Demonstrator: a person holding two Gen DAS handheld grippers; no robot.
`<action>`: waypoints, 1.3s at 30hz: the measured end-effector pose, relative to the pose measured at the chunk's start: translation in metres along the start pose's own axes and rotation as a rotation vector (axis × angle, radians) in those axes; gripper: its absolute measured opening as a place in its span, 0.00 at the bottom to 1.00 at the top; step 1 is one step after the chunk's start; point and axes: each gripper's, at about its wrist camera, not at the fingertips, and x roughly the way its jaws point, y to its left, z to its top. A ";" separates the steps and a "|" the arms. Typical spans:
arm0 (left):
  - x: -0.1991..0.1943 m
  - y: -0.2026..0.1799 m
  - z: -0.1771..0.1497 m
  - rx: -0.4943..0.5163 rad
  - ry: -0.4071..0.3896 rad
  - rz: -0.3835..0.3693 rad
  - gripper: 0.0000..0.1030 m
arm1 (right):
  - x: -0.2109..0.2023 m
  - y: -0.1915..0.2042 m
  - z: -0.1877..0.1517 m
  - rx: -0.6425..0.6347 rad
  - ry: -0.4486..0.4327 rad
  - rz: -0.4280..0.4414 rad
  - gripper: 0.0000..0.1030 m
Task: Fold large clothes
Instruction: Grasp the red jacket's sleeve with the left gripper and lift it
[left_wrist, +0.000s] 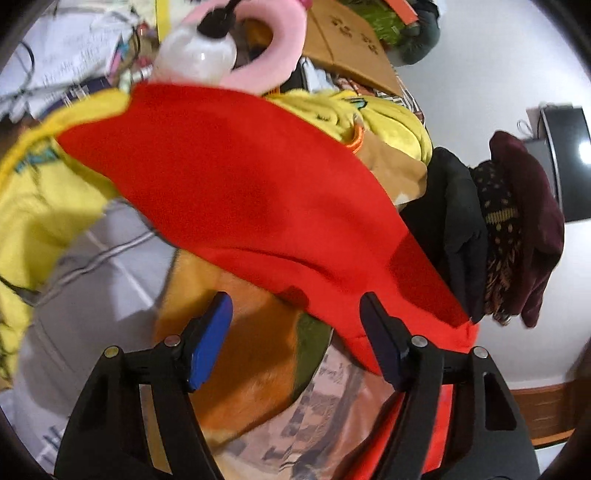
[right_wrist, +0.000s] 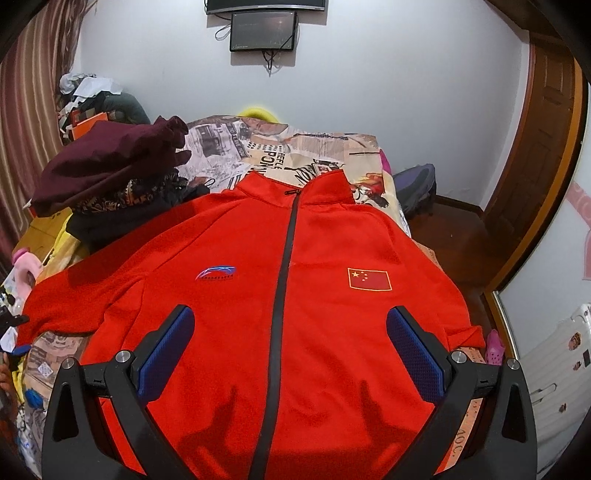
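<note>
A red zip-up jacket (right_wrist: 332, 240) lies front up and spread flat on the bed, collar at the far end, black zipper down its middle. My right gripper (right_wrist: 290, 317) hovers open over the jacket's lower front, one finger on either side of the zipper, nothing between the pads. In the left wrist view one red sleeve (left_wrist: 240, 177) stretches across the frame, somewhat blurred. My left gripper (left_wrist: 297, 314) is open at the sleeve's end; the cuff edge lies beside the right finger (left_wrist: 380, 343) and partly in the gap, and the pads do not press on it.
A heap of dark maroon and patterned clothes (right_wrist: 110, 158) sits at the bed's far left, beside the sleeve. Yellow garments (left_wrist: 37, 206), a clear bottle (left_wrist: 195, 55) and a cardboard box (left_wrist: 351, 44) crowd that side. The printed bedsheet (right_wrist: 295, 147) shows beyond the collar. A wooden door (right_wrist: 535, 166) stands at right.
</note>
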 end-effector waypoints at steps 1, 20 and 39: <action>0.007 0.003 0.004 -0.011 0.005 0.011 0.68 | 0.001 0.000 0.000 0.003 0.002 0.000 1.00; -0.004 -0.078 -0.011 0.382 -0.202 0.299 0.02 | 0.003 -0.013 0.005 0.012 -0.002 -0.015 1.00; -0.064 -0.289 -0.110 0.876 -0.362 -0.149 0.02 | 0.010 -0.024 0.006 0.021 -0.006 0.055 1.00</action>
